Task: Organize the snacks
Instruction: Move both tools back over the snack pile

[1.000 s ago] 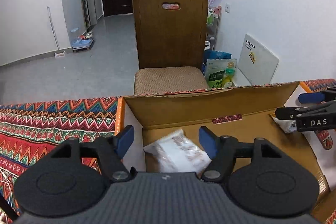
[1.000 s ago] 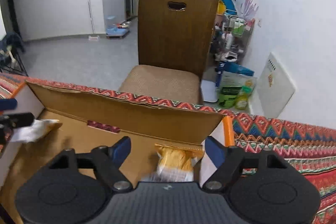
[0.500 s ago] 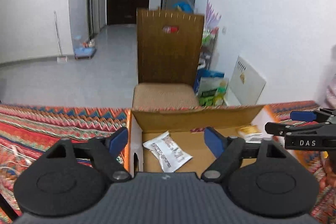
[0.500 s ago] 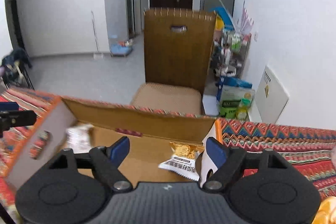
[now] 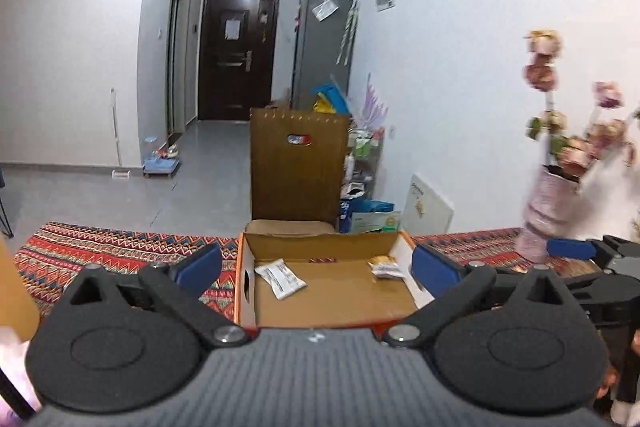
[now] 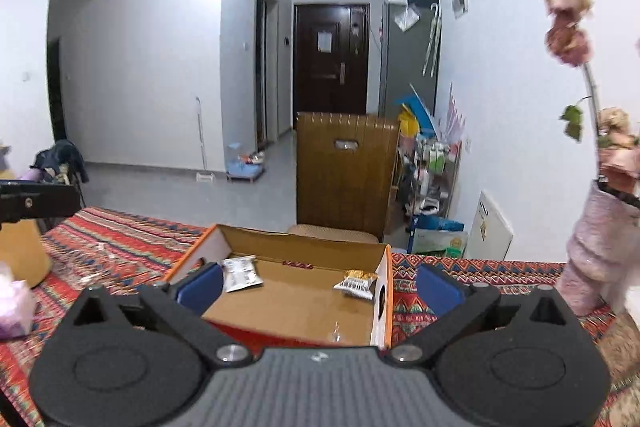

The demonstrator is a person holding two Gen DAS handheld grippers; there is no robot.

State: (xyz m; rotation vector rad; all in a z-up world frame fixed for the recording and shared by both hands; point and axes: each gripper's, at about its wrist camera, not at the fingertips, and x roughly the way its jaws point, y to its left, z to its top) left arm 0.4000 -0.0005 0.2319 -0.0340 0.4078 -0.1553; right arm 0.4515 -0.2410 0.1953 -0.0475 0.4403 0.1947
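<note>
An open cardboard box with orange outer walls sits on the patterned tablecloth; it also shows in the right wrist view. A white snack packet lies at its back left, also visible from the right. A yellow and white snack packet lies at its back right, also seen from the right. My left gripper is open and empty, held back above the box's near side. My right gripper is open and empty, likewise behind the box.
A wooden chair stands beyond the table. A pink vase of dried flowers stands on the table at the right. A pink tissue pack and a tan object lie at the left. The colourful tablecloth covers the table.
Both grippers have pulled back and up from the box, open and empty. The two snack packets stay lying in the box.
</note>
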